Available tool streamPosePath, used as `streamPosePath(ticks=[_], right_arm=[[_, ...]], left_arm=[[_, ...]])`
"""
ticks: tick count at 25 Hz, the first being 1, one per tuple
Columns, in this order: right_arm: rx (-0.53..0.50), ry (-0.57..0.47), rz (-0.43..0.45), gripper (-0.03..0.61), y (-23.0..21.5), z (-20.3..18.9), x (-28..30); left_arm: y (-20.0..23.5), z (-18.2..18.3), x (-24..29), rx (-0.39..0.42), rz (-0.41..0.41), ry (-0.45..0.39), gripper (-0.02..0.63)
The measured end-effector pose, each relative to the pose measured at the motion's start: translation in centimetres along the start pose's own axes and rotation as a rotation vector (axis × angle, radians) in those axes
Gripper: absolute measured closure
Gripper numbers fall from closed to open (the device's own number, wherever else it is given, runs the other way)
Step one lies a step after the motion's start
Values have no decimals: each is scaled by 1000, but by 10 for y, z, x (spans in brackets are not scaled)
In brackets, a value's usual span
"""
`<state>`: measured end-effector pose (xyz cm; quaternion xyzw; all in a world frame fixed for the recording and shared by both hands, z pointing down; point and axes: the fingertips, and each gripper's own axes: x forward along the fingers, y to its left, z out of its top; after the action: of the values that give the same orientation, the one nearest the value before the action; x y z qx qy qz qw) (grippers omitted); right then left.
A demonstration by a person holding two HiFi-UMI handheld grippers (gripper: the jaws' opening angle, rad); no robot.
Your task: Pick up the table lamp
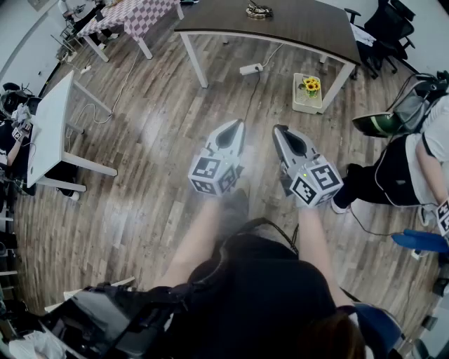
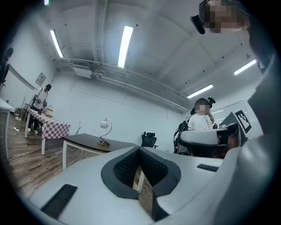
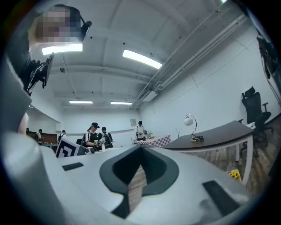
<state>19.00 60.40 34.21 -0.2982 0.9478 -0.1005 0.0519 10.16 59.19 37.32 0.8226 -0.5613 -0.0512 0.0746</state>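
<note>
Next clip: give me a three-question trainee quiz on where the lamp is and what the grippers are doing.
1. Short answer: how do the jaws of the left gripper and the right gripper stand?
2. The table lamp stands on: A the checked table; B the dark table; C the floor.
3. True or false: a gripper already holds the lamp.
Key: 1 both shut, nothing between them; 2 B; 3 false.

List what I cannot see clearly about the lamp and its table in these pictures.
- Lamp: head view, tiny at the top edge; shape unclear.
- Lamp base: both gripper views, too small for detail.
- Table: left gripper view, right part hidden behind left tool.
</note>
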Motion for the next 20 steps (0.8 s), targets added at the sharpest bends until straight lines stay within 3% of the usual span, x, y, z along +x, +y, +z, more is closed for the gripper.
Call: streamPosePath(ticks=[12, 20], right_arm=[[-54, 25, -39, 583, -63, 4, 67], [-18, 33, -81, 583, -116, -1, 124]], left_arm=[[38, 1, 91, 9, -48, 14, 614], [83, -2, 154, -4, -85, 27, 614]])
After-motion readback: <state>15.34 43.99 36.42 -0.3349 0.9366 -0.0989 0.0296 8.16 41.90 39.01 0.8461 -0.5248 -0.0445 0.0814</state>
